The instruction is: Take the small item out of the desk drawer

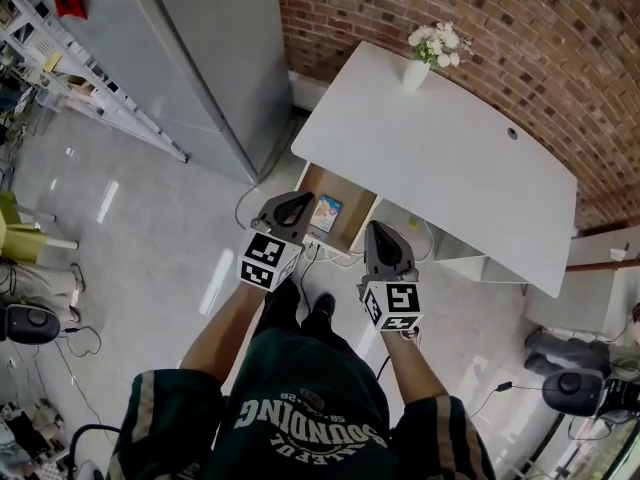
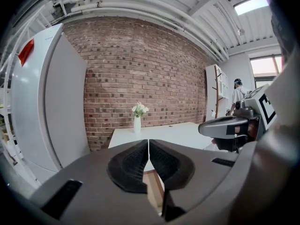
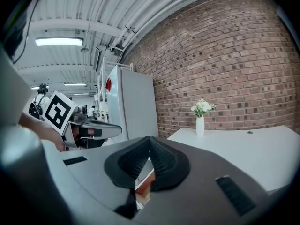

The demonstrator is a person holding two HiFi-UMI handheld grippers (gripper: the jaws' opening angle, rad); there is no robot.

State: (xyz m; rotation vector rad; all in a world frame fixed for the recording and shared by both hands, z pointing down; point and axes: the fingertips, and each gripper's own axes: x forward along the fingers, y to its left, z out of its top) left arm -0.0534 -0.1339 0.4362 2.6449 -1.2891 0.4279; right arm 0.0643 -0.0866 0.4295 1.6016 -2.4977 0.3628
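Note:
The white desk (image 1: 440, 158) has its wooden drawer (image 1: 351, 230) pulled open at the front left. In the drawer lies a small blue and yellow item (image 1: 326, 211). My left gripper (image 1: 296, 206) hovers over the drawer's left front corner, just left of the item, its jaws shut and empty (image 2: 148, 142). Right of the drawer, at the desk's front edge, my right gripper (image 1: 378, 231) is also shut on nothing (image 3: 149, 138). Both gripper views look level across the desk top; the item is hidden in them.
A white vase with flowers (image 1: 418, 66) stands at the desk's far edge by the brick wall (image 1: 480, 18). A tall grey cabinet (image 1: 200, 58) stands left of the desk, with a ladder (image 1: 90, 78) beside it. Cables (image 1: 320, 258) trail on the floor under the drawer.

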